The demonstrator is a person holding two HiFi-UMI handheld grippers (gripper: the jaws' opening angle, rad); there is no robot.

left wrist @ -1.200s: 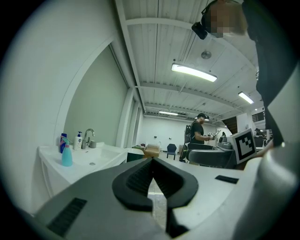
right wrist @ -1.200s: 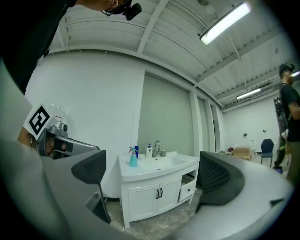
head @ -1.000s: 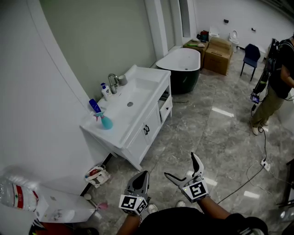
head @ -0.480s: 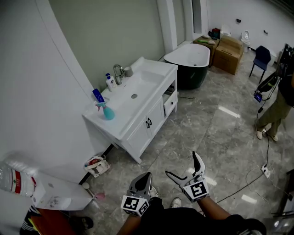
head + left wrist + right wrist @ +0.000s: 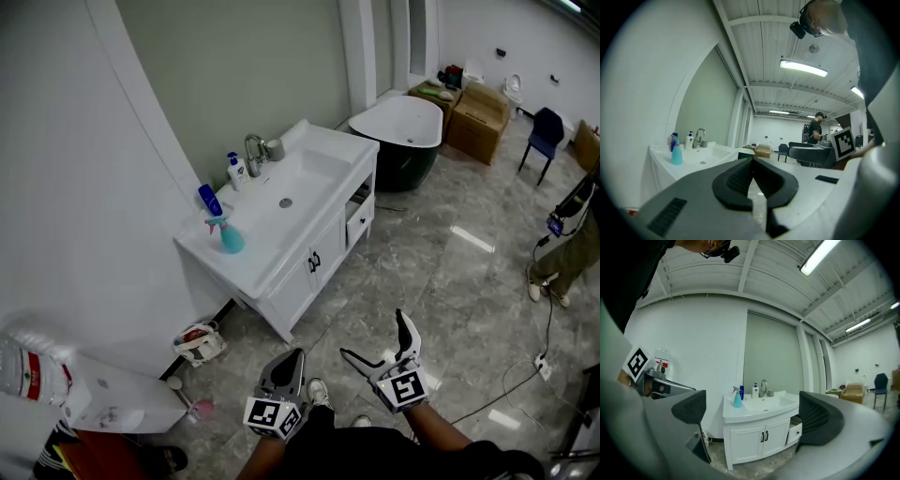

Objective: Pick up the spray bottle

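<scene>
A teal spray bottle (image 5: 231, 237) with a pink trigger stands on the left end of the white vanity top (image 5: 246, 267); it also shows in the right gripper view as the spray bottle (image 5: 737, 398) and in the left gripper view as the spray bottle (image 5: 676, 153). My left gripper (image 5: 288, 363) is shut and empty, low in the head view, far from the bottle. My right gripper (image 5: 378, 343) is open with nothing between its jaws, also well short of the vanity.
A dark blue bottle (image 5: 209, 199), a white pump bottle (image 5: 235, 171) and a faucet (image 5: 253, 153) line the vanity's back. A dark bathtub (image 5: 405, 139) and cardboard boxes (image 5: 479, 120) stand beyond. A person (image 5: 574, 246) is at the right; a white cooler (image 5: 112, 407) sits at left.
The view has shifted a little closer to the vanity, which sits lower and more to the right in the head view. Both grippers keep their pose and state.
</scene>
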